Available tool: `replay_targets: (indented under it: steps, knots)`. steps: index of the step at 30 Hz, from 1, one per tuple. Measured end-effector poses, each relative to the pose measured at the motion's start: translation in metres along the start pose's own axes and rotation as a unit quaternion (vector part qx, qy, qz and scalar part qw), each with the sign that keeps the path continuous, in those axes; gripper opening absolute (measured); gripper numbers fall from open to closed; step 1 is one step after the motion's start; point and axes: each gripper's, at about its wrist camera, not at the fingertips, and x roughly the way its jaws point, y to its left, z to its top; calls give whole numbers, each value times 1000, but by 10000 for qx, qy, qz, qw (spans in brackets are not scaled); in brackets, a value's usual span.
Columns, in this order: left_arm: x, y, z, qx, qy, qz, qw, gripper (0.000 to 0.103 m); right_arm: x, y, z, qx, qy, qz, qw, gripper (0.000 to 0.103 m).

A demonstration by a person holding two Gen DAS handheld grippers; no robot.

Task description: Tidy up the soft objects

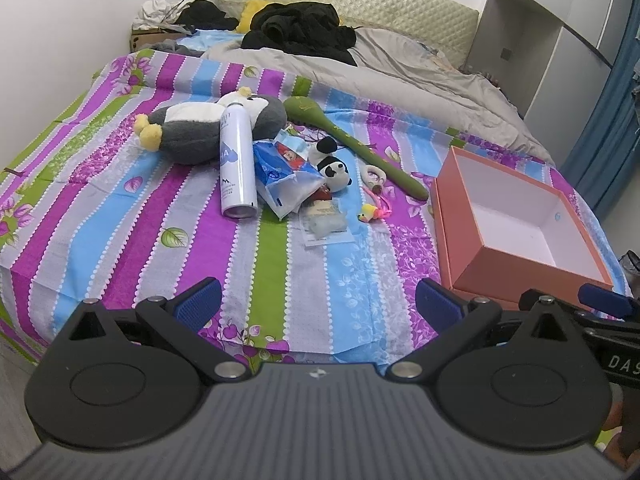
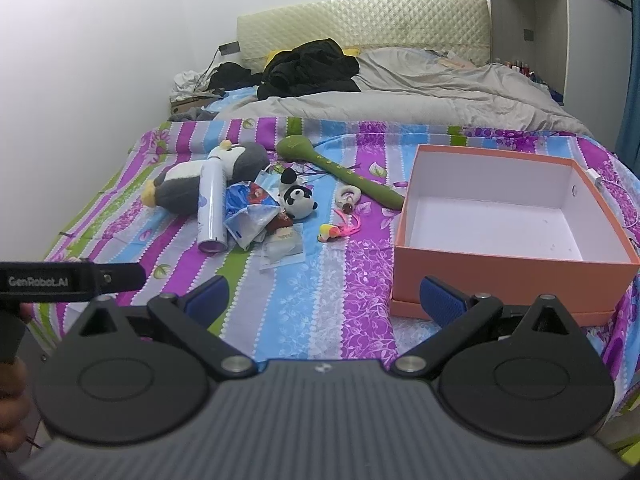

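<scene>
Both grippers hovering off the bed's near edge, left (image 1: pixel 318 300) and right (image 2: pixel 324 300) spread wide, holding nothing. Penguin (image 1: pixel 208 128), panda (image 1: pixel 335 171) and green mallet (image 1: pixel 352 142) lying mid-sheet among a spray can (image 1: pixel 237 162) and packets. Orange box (image 2: pixel 500 216) sitting empty to the right.

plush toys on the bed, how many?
2. The grey-and-white penguin plush lies at the left of the pile, under the white spray can. The small panda plush sits right of the blue packet. Others may be hidden in the clutter.
</scene>
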Motion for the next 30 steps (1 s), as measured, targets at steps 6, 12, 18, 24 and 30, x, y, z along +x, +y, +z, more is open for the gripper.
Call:
replay_targets:
  steps: [6, 12, 18, 24, 30]
  knots:
    - [1, 1, 0, 6, -5, 5, 10000, 103, 1, 3, -1, -31, 42, -20, 10000, 103]
    - [4, 5, -4, -30, 25, 14, 10000, 103, 3, 5, -3, -33, 65, -10, 10000, 103]
    - [2, 6, -4, -40, 26, -2, 10000, 103, 5, 4, -2, -38, 74, -18, 10000, 103]
    - [4, 6, -3, -82, 52, -43, 9999, 103, 6, 2, -3, -27, 86, -27, 10000, 103]
    - [5, 7, -6, -98, 70, -90, 9999, 103, 8, 3, -4, -16, 94, -35, 9999, 103]
